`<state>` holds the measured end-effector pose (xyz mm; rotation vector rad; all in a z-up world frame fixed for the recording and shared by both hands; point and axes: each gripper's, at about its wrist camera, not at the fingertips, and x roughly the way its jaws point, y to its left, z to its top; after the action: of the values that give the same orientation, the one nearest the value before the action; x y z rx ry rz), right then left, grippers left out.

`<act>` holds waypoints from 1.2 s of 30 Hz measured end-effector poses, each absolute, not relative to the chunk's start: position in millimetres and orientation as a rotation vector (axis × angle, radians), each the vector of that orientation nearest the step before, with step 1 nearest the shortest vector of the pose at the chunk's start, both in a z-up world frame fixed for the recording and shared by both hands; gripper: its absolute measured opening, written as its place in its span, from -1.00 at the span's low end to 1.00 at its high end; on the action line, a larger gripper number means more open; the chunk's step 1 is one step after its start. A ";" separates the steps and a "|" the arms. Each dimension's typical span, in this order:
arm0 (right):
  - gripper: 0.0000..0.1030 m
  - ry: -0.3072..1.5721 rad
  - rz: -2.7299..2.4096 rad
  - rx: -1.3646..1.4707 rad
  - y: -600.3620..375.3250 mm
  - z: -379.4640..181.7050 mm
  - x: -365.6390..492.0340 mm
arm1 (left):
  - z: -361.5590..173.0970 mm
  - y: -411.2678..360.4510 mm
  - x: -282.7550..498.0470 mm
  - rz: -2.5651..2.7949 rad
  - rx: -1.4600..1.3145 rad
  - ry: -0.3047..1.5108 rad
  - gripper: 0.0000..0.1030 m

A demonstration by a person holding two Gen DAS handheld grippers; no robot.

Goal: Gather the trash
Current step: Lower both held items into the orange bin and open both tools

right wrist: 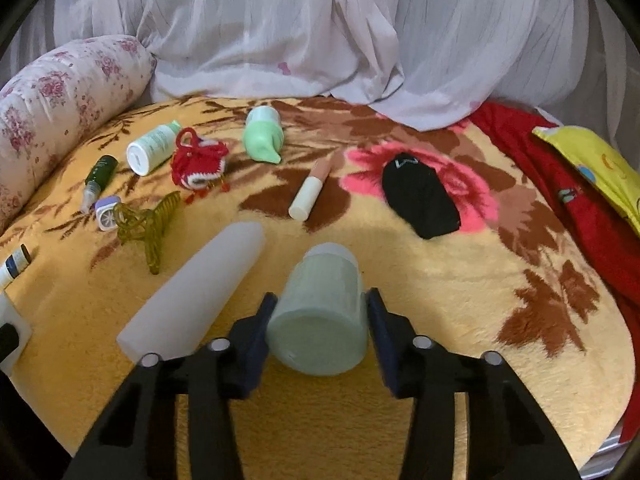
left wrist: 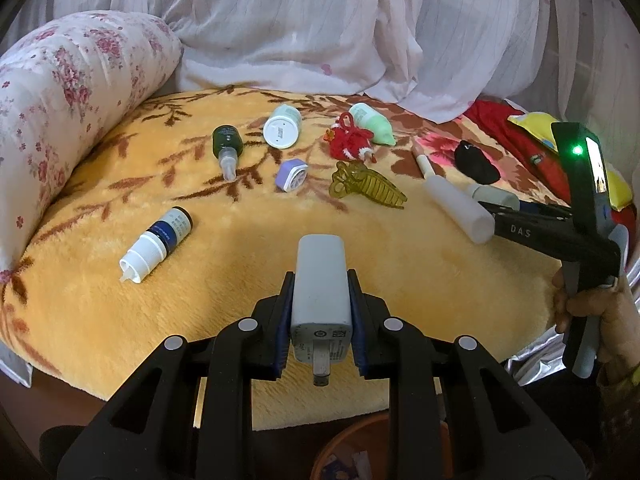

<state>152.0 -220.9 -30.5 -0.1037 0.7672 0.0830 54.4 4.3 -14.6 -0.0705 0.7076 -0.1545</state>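
Observation:
My left gripper (left wrist: 320, 276) is shut on a white rectangular bottle (left wrist: 320, 296) and holds it above the front edge of the yellow blanket (left wrist: 240, 264). My right gripper (right wrist: 318, 300) has its jaws around a pale green jar (right wrist: 320, 316) that lies on the blanket (right wrist: 460, 320); the fingers stand a little off its sides. A white tube (right wrist: 196, 292) lies just left of the jar. The right gripper also shows at the right of the left wrist view (left wrist: 496, 208), with the white tube (left wrist: 458, 208).
Scattered on the blanket are a blue-labelled dropper bottle (left wrist: 158, 244), a dark green spray bottle (left wrist: 227, 148), a white jar (left wrist: 282, 126), a purple cap (left wrist: 291, 175), a hair claw (left wrist: 366, 186), a red knitted pouch (left wrist: 352, 142), a green tube (right wrist: 262, 140), a lip gloss (right wrist: 310, 190) and a black sock (right wrist: 420, 196). A floral bolster (left wrist: 52, 112) lies left. A brown bin (left wrist: 360, 452) stands below the bed edge.

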 end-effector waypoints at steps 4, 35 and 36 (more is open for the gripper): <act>-0.15 0.733 0.089 -0.106 -222.4 -22.8 140.2 | -13.7 1.5 50.0 -0.167 -0.073 0.707 -0.54; 0.16 1.030 0.514 -0.156 -196.5 -47.5 -63.9 | -54.5 -56.4 -62.7 -0.547 0.094 1.014 -0.32; 0.33 1.020 0.504 -0.155 -198.6 -45.5 -65.7 | -51.0 -54.0 -62.5 -0.526 0.096 1.003 0.01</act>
<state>-65.7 -198.6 -45.5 -0.1554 1.0200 0.5041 -62.5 -54.0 -51.0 0.0957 1.0030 -0.5258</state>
